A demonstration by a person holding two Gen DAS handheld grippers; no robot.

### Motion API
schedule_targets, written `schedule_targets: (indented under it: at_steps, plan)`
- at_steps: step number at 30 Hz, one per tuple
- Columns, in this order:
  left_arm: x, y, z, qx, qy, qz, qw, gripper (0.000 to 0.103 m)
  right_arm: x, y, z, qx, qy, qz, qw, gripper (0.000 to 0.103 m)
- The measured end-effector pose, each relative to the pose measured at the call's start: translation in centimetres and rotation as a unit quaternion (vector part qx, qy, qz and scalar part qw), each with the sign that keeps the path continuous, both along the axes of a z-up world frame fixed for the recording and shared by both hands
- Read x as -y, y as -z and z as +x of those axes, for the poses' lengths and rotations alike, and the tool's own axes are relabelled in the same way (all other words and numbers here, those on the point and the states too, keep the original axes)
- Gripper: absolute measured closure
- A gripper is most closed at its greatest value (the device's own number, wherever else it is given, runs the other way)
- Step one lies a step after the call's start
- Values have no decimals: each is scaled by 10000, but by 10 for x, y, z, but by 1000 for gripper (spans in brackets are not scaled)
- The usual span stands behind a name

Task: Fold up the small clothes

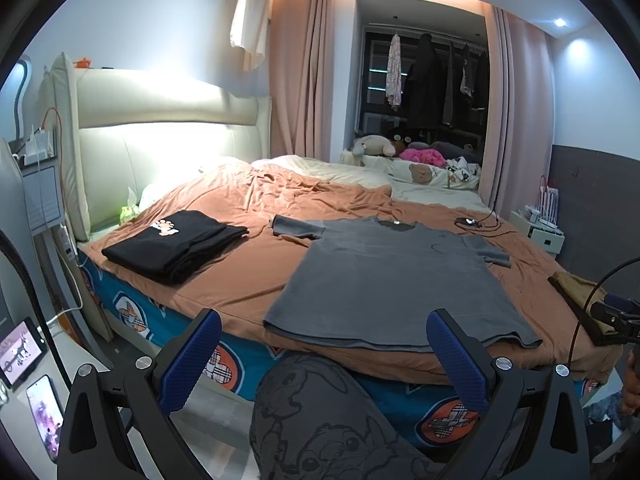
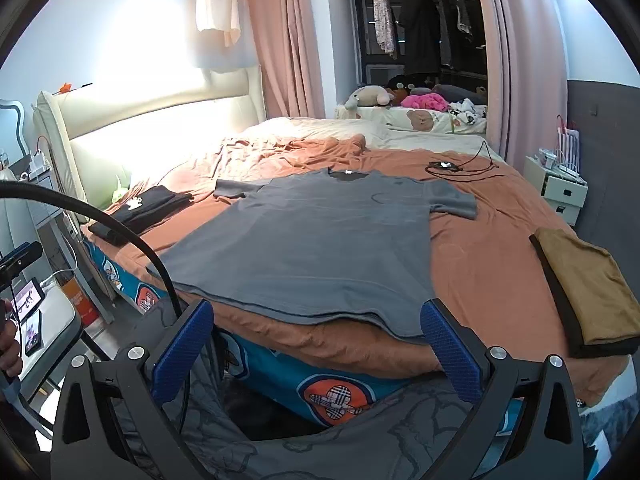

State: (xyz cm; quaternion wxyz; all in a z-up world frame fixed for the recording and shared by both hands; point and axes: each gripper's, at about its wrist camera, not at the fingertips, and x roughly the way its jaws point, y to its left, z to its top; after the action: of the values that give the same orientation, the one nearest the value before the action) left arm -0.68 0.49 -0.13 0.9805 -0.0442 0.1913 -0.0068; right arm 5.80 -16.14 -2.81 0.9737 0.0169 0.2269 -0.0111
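Two grippers hang just short of the bed's near edge, and neither has hold of anything. The left gripper stands with its jaws spread as wide as they go, nothing between the blue pads but air and the person's patterned knee below. The right gripper is spread just as wide and equally empty, its fingertips level with the hem of the grey T-shirt but not touching it.

That grey T-shirt is the piece to reckon by. It lies flat and face up on the orange sheet, sleeves out to both sides, collar towards the far side of the bed, and its hem runs along the near edge of the mattress, slightly overhanging. Left of it, well apart, a folded black garment with a paw print sits near the bed's left edge, with a strip of bare sheet between the two. Right of it, a folded tan garment rests at the near right corner, again with bare sheet between. Beyond the collar, the sheet lies open up to a black cable and small device off to the right and the rumpled bedding behind. The cream headboard closes off the left side, beyond the black garment.
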Motion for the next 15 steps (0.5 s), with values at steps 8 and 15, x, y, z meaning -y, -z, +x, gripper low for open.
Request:
schedule_targets:
  at_steps: [8,15]
  plan:
    - [2,-2,-1,43,15,18,10000,0,0,0,-1,12,4,11,10000,0]
    - [3,-1,-3,61,40,21,10000,0,2,0,-1,5,22,28,10000,0]
